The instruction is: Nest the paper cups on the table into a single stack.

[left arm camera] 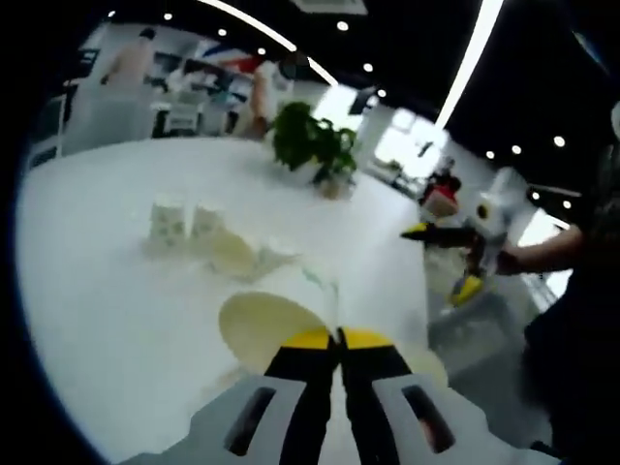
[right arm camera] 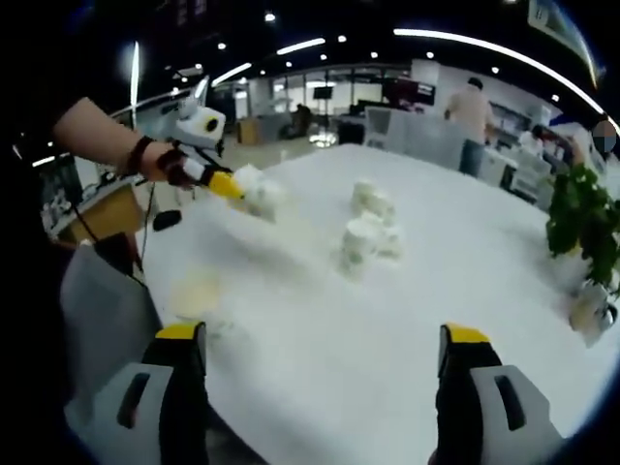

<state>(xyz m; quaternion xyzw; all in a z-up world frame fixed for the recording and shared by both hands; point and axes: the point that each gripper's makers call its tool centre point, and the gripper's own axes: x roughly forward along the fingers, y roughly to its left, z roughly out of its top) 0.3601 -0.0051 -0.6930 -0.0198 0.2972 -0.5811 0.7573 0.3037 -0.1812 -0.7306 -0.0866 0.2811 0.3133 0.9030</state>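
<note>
Big white table (right arm camera: 320, 358) in a bright open office, a potted plant (left arm camera: 315, 145) at its far edge. The left gripper (left arm camera: 337, 339) has its jaws pinched on a cup (left arm camera: 263, 325) near the table's edge, and the right gripper (right arm camera: 325, 349) hangs with jaws wide and bare. Mid-table, about four more blurred cups (right arm camera: 373, 228) sit bunched; their insides cannot be made out.

We see white paper cups (right arm camera: 363, 242) clustered mid-table, two upright ones (left arm camera: 181, 221) side by side and others tipped over beside them (left arm camera: 242, 257). One pale cup (left arm camera: 266, 327) lies mouth toward us, pinched at the rim; in the right gripper view it's lifted off the table (right arm camera: 257, 192).
</note>
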